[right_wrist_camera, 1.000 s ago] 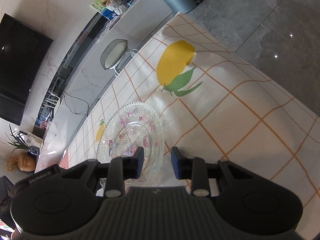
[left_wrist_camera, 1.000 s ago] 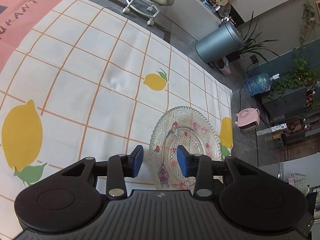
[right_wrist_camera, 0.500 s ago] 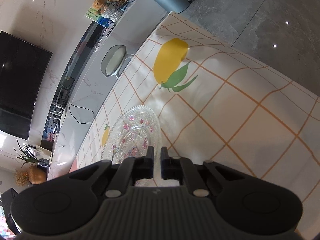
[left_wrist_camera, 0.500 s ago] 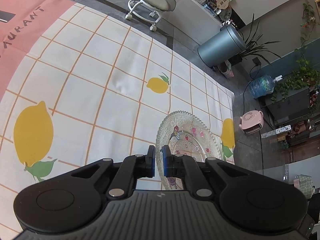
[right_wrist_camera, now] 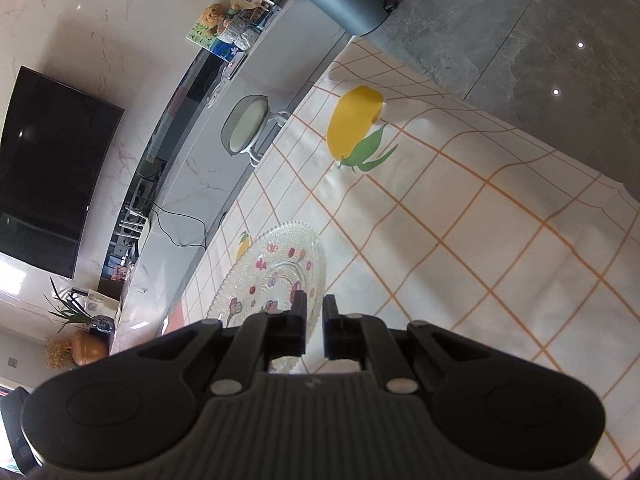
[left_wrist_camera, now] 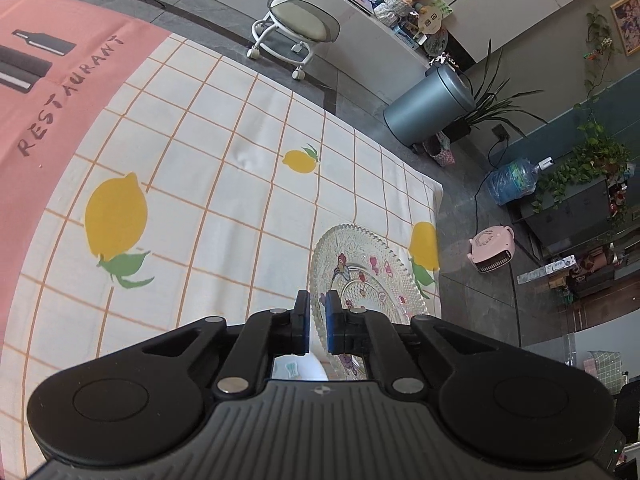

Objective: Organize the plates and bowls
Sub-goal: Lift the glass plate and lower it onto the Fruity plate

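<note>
A clear glass plate with a beaded rim and pink cartoon prints hangs between my two grippers, over the lemon-print tablecloth near the table's right edge. My left gripper is shut on the plate's left rim, which runs between its blue pads. In the right wrist view the same plate lies ahead and to the left. There my right gripper is shut on its right rim. The near part of the plate is hidden behind both gripper bodies.
A pink cloth panel covers the table's left end. Off the table's far side stand a wheeled stool and a grey bin. A pink heater sits on the floor past the right edge. Something white shows under the left gripper.
Both grippers went from open to shut on opposite rims of the plate. They then rose with it, and the tablecloth now looks farther away.
</note>
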Demonstrator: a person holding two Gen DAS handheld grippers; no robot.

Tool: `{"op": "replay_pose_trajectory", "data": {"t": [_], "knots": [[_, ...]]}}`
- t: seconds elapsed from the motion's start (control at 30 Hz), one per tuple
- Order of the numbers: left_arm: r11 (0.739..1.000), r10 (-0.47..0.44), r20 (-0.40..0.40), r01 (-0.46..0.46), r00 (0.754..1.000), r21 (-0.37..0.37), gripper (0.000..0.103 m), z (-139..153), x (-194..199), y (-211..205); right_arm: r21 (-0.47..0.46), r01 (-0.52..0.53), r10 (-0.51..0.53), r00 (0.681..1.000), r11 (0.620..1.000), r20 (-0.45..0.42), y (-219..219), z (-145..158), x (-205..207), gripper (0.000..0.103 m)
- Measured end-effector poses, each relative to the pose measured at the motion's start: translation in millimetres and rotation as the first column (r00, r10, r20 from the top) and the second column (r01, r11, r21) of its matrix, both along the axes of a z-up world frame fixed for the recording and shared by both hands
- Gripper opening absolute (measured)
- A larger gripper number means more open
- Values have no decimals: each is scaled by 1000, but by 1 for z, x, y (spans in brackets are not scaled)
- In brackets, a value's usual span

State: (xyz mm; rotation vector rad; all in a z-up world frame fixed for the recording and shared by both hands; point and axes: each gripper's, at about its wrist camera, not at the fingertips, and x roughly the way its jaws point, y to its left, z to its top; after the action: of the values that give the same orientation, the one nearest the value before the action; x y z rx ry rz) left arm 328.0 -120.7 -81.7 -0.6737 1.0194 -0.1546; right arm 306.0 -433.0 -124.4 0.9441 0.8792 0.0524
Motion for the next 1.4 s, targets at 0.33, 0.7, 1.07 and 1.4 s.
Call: {"op": "replay_pose_trajectory", "data": {"t": [0.33,0.7,1.07,1.4], "knots": [[999,40,39,-41,998,15,7,21,-80,13,-3,-62,62,998,998,29,10,29,-64,5],[999,11,92,-15,996,45,8,33,-164,27,20,-102,102,995,995,12,25,36,-145,5],[998,-42,67,39,997,52,9,17,-206,35,32,-82,83,996,996,-34,33,20,-204,5],[997,-56,2,56,998,60,10,-5,-225,43,3,-94,94,992,996,-81,43,6,-221,5]]}}
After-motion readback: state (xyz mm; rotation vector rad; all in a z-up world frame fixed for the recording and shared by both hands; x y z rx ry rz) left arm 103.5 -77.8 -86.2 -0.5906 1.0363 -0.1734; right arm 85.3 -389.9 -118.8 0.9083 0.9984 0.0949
